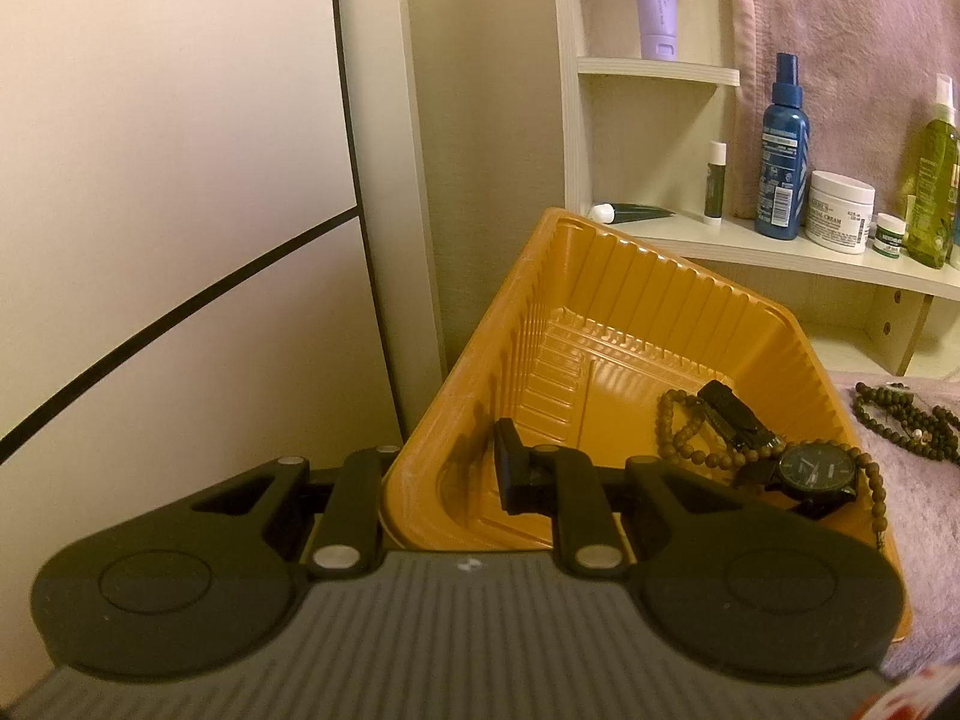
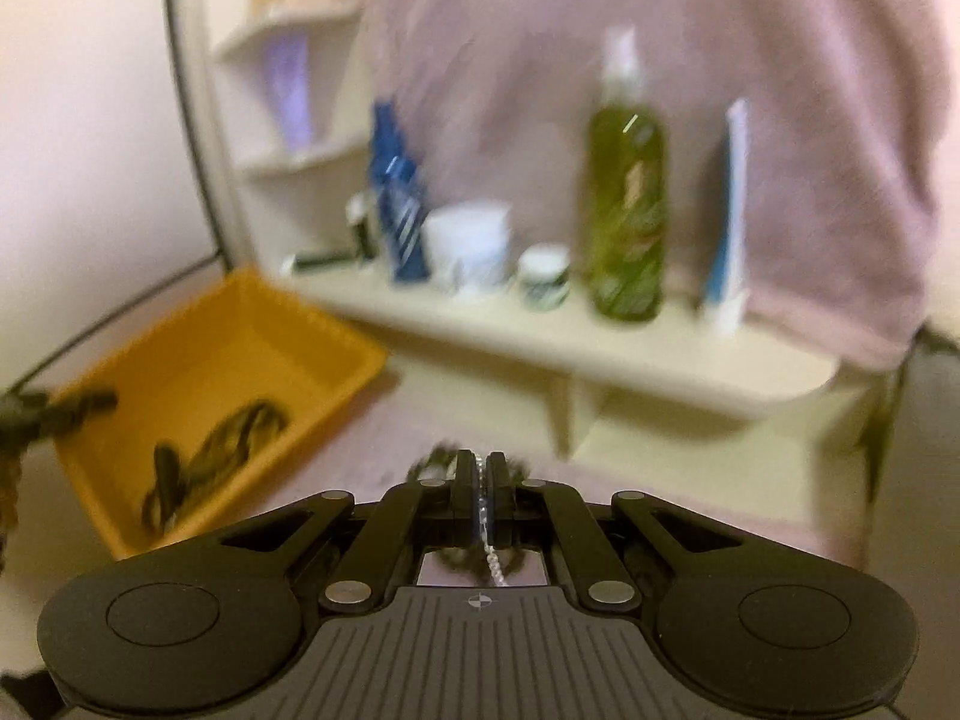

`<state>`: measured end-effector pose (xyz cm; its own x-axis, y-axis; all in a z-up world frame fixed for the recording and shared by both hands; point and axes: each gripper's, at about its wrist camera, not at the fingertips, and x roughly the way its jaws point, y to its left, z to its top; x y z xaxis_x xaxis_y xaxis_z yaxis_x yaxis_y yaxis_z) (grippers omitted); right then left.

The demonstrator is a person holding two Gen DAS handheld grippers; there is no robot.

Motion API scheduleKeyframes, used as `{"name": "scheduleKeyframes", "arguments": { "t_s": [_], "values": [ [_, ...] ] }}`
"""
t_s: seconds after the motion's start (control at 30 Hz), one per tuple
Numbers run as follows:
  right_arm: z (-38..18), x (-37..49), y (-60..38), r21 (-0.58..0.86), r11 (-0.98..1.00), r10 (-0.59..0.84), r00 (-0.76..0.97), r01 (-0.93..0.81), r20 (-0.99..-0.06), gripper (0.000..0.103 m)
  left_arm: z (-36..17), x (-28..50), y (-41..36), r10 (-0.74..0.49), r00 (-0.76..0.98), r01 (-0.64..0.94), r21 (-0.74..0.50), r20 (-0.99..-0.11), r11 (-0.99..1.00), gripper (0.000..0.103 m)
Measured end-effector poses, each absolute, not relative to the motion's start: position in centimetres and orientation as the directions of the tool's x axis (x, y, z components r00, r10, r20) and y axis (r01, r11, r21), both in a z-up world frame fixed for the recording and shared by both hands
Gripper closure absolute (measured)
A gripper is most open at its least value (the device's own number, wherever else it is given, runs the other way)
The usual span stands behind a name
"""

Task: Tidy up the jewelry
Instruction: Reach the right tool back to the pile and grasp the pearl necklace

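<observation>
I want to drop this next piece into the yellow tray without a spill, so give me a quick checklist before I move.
1. Right gripper shut on the silver chain: ok.
2. Left gripper clamped on the yellow tray wall: ok.
3. Bare tray floor for another piece: ok.
4. Watch and brown bead bracelet inside the tray: ok.
5. Dark beads under the right gripper caught too: cannot tell, blurred.

Orange tray point(image 1: 606, 300): thin glossy plastic, ribbed walls. Bracelet point(image 1: 678, 429): matt brown wooden-looking beads. Watch point(image 1: 816, 468): dark, glossy face. Pink cloth point(image 1: 936, 516): rough, towel-like nap. Left tongs point(image 1: 447, 480): matt black plastic, bright metal pins. Chain point(image 2: 489, 564): shiny, metallic-looking links.
</observation>
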<state>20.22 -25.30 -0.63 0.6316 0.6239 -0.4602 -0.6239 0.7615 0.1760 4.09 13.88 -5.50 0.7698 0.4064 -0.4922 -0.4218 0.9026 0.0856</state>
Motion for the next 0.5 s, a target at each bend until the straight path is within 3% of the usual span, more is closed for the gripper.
{"name": "scheduleKeyframes", "arguments": {
  "t_s": [0.5],
  "values": [
    [5.2,19.6,-27.5,0.185,0.802,0.593,0.718,-0.568,-0.366,0.101,-5.4,4.1,13.8,0.404,0.772,-0.418,0.089,-0.491,0.904,0.086]
  ]
}}
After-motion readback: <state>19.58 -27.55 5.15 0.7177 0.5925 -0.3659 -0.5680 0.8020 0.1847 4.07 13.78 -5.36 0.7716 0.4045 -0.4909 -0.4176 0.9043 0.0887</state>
